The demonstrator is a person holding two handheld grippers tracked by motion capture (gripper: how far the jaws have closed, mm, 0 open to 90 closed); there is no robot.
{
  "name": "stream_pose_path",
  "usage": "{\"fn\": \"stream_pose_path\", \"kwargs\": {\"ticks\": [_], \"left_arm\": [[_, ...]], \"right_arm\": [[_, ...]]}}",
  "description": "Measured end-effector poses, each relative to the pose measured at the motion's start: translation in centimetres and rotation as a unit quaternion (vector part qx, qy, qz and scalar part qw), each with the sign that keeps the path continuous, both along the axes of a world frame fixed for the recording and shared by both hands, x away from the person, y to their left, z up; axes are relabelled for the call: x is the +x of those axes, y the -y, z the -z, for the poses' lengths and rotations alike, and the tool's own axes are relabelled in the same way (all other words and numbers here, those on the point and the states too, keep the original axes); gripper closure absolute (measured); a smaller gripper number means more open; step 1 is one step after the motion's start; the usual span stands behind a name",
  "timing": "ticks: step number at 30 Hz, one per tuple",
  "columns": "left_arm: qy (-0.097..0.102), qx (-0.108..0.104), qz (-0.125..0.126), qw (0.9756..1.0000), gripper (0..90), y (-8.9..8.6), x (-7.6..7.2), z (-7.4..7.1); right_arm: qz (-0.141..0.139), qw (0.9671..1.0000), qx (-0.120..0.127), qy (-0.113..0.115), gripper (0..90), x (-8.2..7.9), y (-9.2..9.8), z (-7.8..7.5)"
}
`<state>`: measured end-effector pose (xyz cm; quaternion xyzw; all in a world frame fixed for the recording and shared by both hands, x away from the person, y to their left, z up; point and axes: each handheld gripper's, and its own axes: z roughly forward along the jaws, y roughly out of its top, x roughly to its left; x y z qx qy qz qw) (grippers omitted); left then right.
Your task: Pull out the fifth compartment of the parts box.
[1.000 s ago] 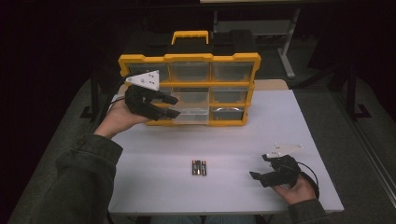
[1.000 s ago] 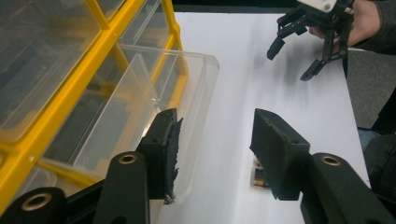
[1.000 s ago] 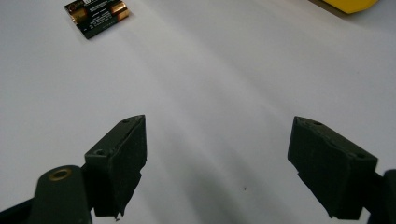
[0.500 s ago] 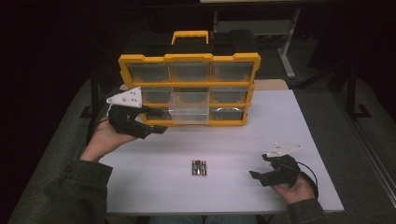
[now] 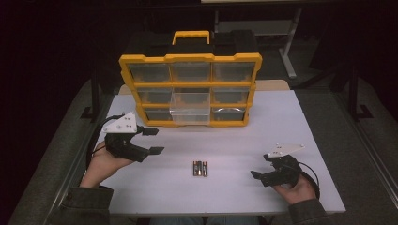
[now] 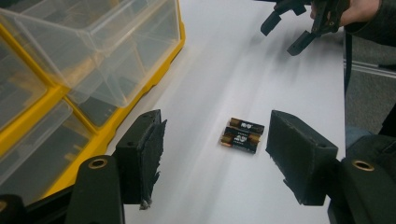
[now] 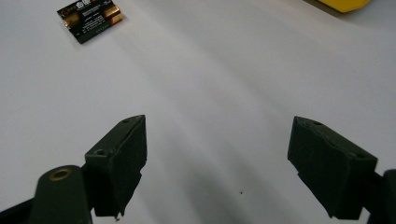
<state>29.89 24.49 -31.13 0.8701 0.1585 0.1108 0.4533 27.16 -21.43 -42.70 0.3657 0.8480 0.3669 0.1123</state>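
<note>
Holding my left gripper (image 6: pixel 215 154) low over the table (image 5: pixel 291 117), I have its jaws spread wide; they have just been opening, and nothing sits between the pads. Straight ahead of it, a little beyond the fingertips and framed by the gap, lies the pack of batteries (image 6: pixel 243 134), flat on the white top and touching nothing else. My right gripper (image 7: pixel 233 163) rests open and empty too, with the pack well off ahead of its left jaw. To the left of my left gripper stands the yellow organizer (image 5: pixel 190 89), one clear drawer (image 5: pixel 190 107) pulled out toward me.

I judge the pack small, light and stiff, with a slick wrap that could slide on the smooth table. The grip should go across its two long sides, jaws coming down from above. The label is black with gold ends; there is writing on it, too small to read
</note>
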Motion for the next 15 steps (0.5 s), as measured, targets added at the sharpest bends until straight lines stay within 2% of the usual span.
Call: {"fn": "stream_pose_path", "kwargs": {"ticks": [2,7,10,11,15], "left_arm": [[-0.005,-0.004,-0.005,1.0000,35.1,-0.2,-0.1,0.5],[-0.005,0.005,-0.016,0.9998,34.2,-0.6,-0.4,1.4],[-0.003,0.001,-0.023,0.9997,33.6,-1.1,-0.5,1.7],[-0.013,-0.007,-0.032,0.9994,33.3,-1.2,-0.8,2.0],[-0.013,0.002,-0.043,0.9990,31.5,-1.9,-1.0,3.1]], "right_arm": [[0.000,1.0000,-0.002,-0.007,18.9,0.0,0.0,0.2],[-0.004,1.0000,-0.004,0.000,19.3,-0.1,-0.1,0.0],[-0.002,1.0000,-0.004,-0.002,19.3,-0.1,0.0,0.0],[-0.002,1.0000,-0.005,-0.004,19.3,-0.1,0.0,0.1],[-0.008,0.9999,-0.007,-0.001,19.3,0.0,-0.5,0.0]]}}
